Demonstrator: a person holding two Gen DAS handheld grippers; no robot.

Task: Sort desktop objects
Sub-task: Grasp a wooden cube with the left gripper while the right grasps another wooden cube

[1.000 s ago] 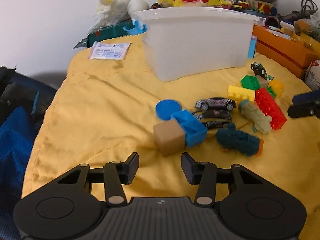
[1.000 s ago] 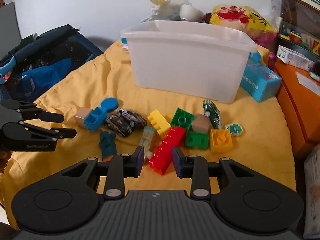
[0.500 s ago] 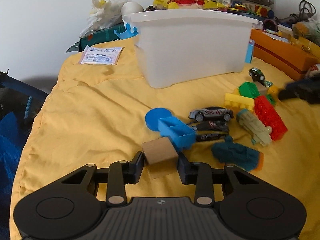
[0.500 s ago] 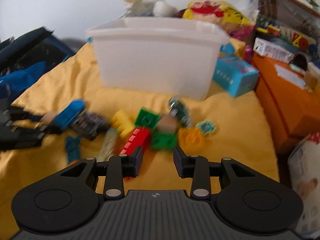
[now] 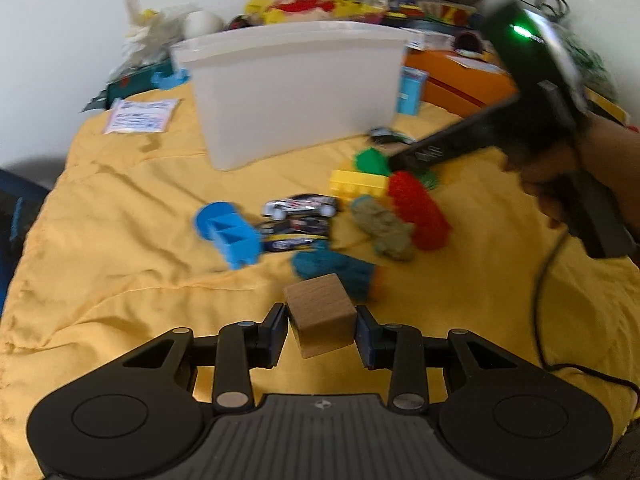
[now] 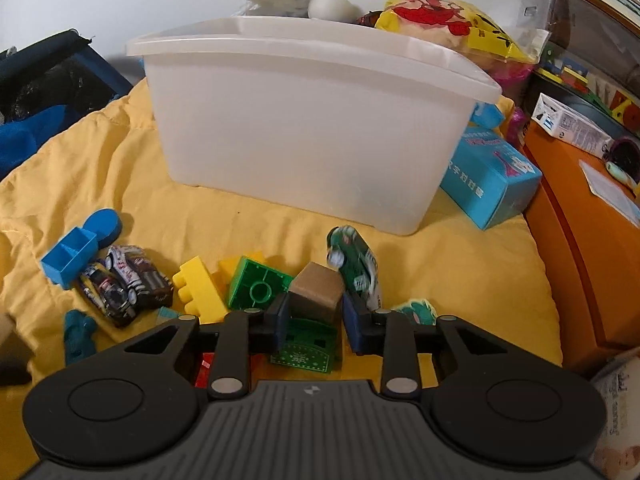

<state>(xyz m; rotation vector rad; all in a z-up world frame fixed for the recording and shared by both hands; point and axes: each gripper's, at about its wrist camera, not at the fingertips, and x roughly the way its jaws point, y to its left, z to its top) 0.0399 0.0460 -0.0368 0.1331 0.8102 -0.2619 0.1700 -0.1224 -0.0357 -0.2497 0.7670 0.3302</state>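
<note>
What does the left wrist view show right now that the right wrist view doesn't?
Only the left wrist view: the left hand-held gripper clamped on a wooden cube, and the red brick unobstructed. Only the right: the right hand-held gripper closing around a second brown cube, and the green toy car beside it. Both: the white plastic bin, yellow cloth, blue two-compartment block.

**Right gripper closing around a brown cube among the toys**

The right gripper point(image 6: 314, 312) has a brown cube point(image 6: 316, 290) between its fingers, and the jaws are closing on it. The left pad seems to touch the cube; on the right side I cannot tell. A green brick point(image 6: 258, 286) lies just left of the cube, and a green toy car point(image 6: 354, 264) just right. Behind them stands a white plastic bin point(image 6: 304, 120) on the yellow cloth point(image 6: 460, 272).
</note>
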